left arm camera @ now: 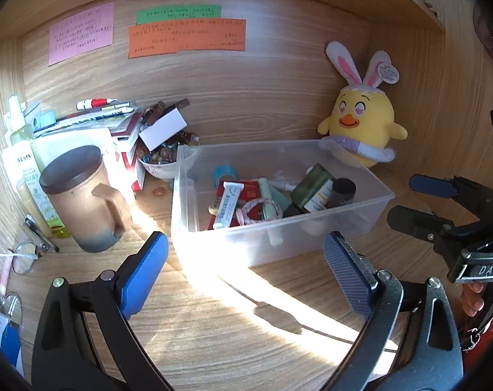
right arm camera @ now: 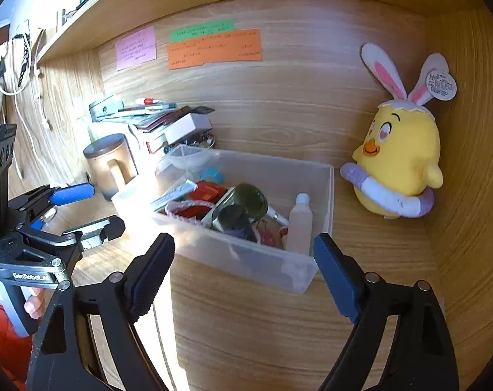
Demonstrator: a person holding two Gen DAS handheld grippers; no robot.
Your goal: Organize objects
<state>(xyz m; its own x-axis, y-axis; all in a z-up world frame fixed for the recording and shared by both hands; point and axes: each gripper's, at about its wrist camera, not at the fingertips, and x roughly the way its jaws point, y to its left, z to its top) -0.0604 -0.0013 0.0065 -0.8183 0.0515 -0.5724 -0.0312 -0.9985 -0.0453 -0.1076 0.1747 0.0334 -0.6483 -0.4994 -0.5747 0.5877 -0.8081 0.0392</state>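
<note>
Wood-grain desk nook [left arm camera: 214, 309], sunlit, sticky notes on the back panel. Centred: clear plastic bin [left arm camera: 381, 195] crowded with tubes, bottles, a coiled tape. Left gripper [left arm camera: 243, 267] and right gripper [right arm camera: 245, 267] both spread wide, empty, just short of the bin. Best approached squarely, pads on the thin slippery walls. Nearby: matte ceramic mug [left arm camera: 83, 202], soft yellow plush chick [left arm camera: 360, 127].

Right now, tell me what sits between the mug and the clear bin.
A small bowl of marbles stands in that gap, near the back, with one loose marble on the desk before it. The left wrist view shows mug and bin best.
</note>
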